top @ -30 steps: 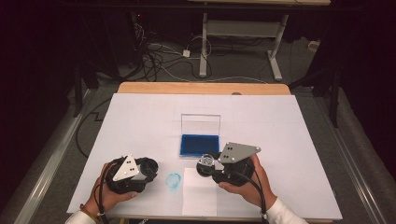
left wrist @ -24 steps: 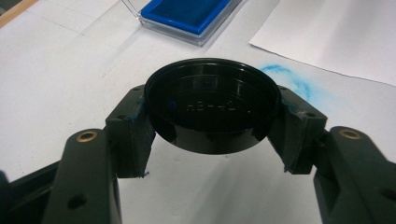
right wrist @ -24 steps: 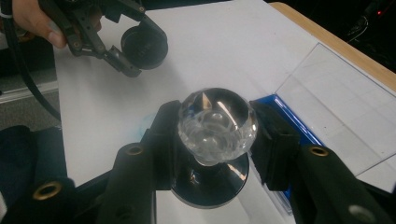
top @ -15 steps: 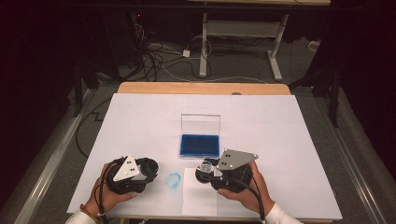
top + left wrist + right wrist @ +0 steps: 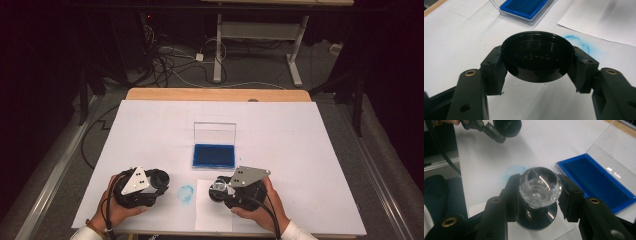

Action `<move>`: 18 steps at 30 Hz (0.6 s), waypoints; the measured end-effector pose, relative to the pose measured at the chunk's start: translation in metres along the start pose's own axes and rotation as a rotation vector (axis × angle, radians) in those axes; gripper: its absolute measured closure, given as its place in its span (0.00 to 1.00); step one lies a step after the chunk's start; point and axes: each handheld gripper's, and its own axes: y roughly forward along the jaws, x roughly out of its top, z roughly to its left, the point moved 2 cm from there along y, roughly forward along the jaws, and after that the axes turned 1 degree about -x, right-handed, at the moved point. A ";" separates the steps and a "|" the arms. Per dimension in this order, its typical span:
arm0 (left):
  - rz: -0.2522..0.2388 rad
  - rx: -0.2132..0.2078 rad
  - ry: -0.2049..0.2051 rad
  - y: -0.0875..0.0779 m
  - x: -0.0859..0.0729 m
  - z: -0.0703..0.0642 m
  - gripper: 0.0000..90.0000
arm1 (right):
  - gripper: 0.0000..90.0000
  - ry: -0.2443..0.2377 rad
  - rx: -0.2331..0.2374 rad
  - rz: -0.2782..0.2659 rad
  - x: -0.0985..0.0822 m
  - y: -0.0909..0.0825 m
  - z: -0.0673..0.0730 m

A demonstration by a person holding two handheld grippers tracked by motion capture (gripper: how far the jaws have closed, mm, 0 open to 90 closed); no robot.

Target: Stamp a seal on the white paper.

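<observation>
A round stamp with a clear faceted knob (image 5: pixel 540 186) and a black base (image 5: pixel 536 216) sits between the jaws of my right gripper (image 5: pixel 537 192), which is shut on the knob. From the high view this gripper (image 5: pixel 218 190) holds the stamp over the white paper sheet (image 5: pixel 212 215). Whether the base touches the sheet I cannot tell. My left gripper (image 5: pixel 537 62) is shut on a round black cap (image 5: pixel 537 56) and rests at the near left (image 5: pixel 159 179). A blue ink pad (image 5: pixel 214 155) lies in its clear case with the lid up.
A smudged blue ring mark (image 5: pixel 185 193) stains the white table cover between the two grippers. The ink pad case (image 5: pixel 596 180) stands just beyond the paper. The wooden table edge (image 5: pixel 215 94) runs along the far side, with cables on the floor behind.
My right gripper has sunk with the stamp toward the paper and come a little nearer the front edge. The left gripper and cap have kept still.
</observation>
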 end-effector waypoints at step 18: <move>0.007 -0.009 0.004 0.000 -0.001 0.000 0.41 | 0.63 -0.003 0.039 0.040 -0.008 0.015 0.008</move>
